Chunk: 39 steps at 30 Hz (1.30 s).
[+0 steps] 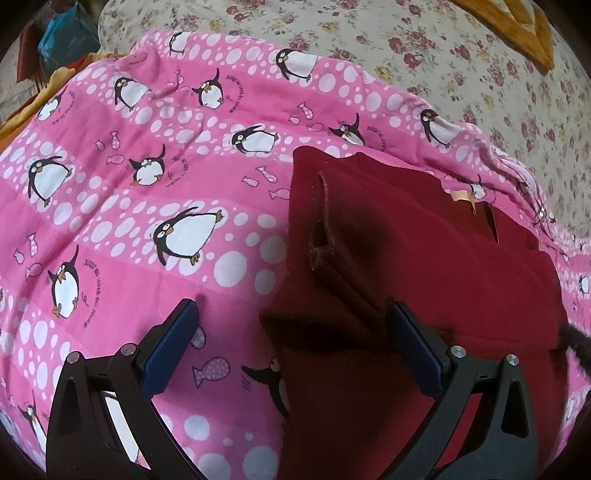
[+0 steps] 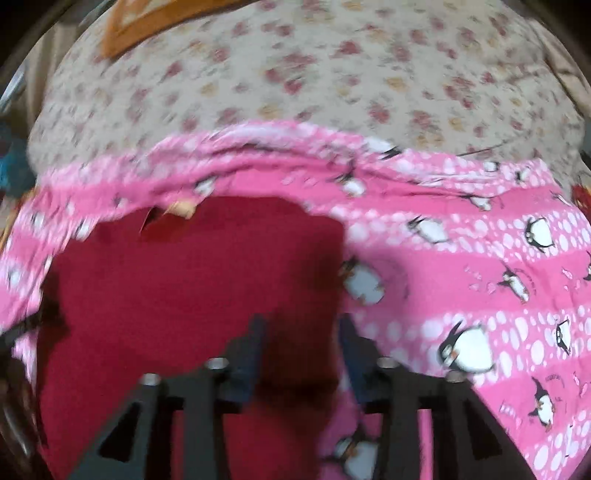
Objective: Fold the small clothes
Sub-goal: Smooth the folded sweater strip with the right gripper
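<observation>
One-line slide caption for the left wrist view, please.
Left gripper open above the red garment's edge on the pink penguin blanket.

One dark red garment lies on one pink penguin-print blanket, spread over one floral bedsheet. One orange cloth sits at the bed's far edge. Two grippers show, one per view.

A pink penguin-print blanket lies over a cream floral bedsheet, an orange cloth beyond it.
</observation>
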{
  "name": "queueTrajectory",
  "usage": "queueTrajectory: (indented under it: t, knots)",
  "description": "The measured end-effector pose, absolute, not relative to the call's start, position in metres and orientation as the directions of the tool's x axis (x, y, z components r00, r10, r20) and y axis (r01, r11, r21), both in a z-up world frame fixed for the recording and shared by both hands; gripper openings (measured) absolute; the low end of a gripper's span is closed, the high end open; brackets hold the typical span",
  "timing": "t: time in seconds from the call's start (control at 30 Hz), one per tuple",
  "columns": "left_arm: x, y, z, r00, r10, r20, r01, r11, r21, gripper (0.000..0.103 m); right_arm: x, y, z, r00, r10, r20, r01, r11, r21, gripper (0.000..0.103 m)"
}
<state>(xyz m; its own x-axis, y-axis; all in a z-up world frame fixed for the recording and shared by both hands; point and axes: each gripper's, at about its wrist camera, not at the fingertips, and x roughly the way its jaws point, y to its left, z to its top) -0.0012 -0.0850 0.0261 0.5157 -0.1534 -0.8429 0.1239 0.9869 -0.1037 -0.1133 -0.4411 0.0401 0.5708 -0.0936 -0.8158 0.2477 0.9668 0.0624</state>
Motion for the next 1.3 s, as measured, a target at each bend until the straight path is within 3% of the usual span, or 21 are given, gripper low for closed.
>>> queueTrajectory:
  t: [0.07,0.17,0.3,0.43,0.5,0.57,0.83,1.03,1.3]
  knots:
    - [-0.007,-0.086,0.027,0.516,-0.150,-0.843,0.138,0.986,-0.091,0.102,-0.115,-0.436,0.021,0.495,-0.127,-0.860,0.245,0.970,-0.003,0.043]
    - [-0.023,-0.082,0.030,0.521,-0.144,-0.841,0.160,0.985,-0.070,0.102,-0.137,-0.445,0.023,0.515,-0.076,-0.854,0.270,0.960,0.077,0.043]
    - [-0.048,-0.074,0.039,0.529,-0.151,-0.835,0.182,0.981,-0.062,0.102,-0.176,-0.448,0.047,0.547,-0.076,-0.834,0.248,0.966,0.075,0.043]
    - [-0.075,-0.068,0.052,0.536,-0.178,-0.825,0.195,0.977,-0.084,0.102,-0.222,-0.452,0.066,0.580,-0.001,-0.814,0.187,0.973,0.133,0.049]
    - [-0.094,-0.066,0.057,0.546,-0.194,-0.815,0.206,0.974,-0.094,0.102,-0.244,-0.453,0.070,0.599,0.035,-0.800,0.183,0.967,0.179,0.058]
    - [-0.111,-0.063,0.058,0.549,-0.198,-0.812,0.214,0.972,-0.093,0.102,-0.259,-0.454,0.070,0.613,0.058,-0.788,0.189,0.958,0.217,0.077]
    - [-0.160,-0.050,0.042,0.525,-0.153,-0.837,0.197,0.979,-0.055,0.102,-0.285,-0.444,0.038,0.594,0.106,-0.797,0.238,0.924,0.300,0.077]
    - [-0.175,-0.047,0.042,0.535,-0.139,-0.833,0.197,0.980,-0.037,0.102,-0.277,-0.418,0.010,0.542,0.104,-0.834,0.228,0.937,0.265,0.077]
    - [-0.182,-0.052,0.046,0.560,-0.125,-0.819,0.206,0.978,-0.008,0.102,-0.281,-0.399,0.016,0.577,0.097,-0.811,0.181,0.953,0.243,0.077]
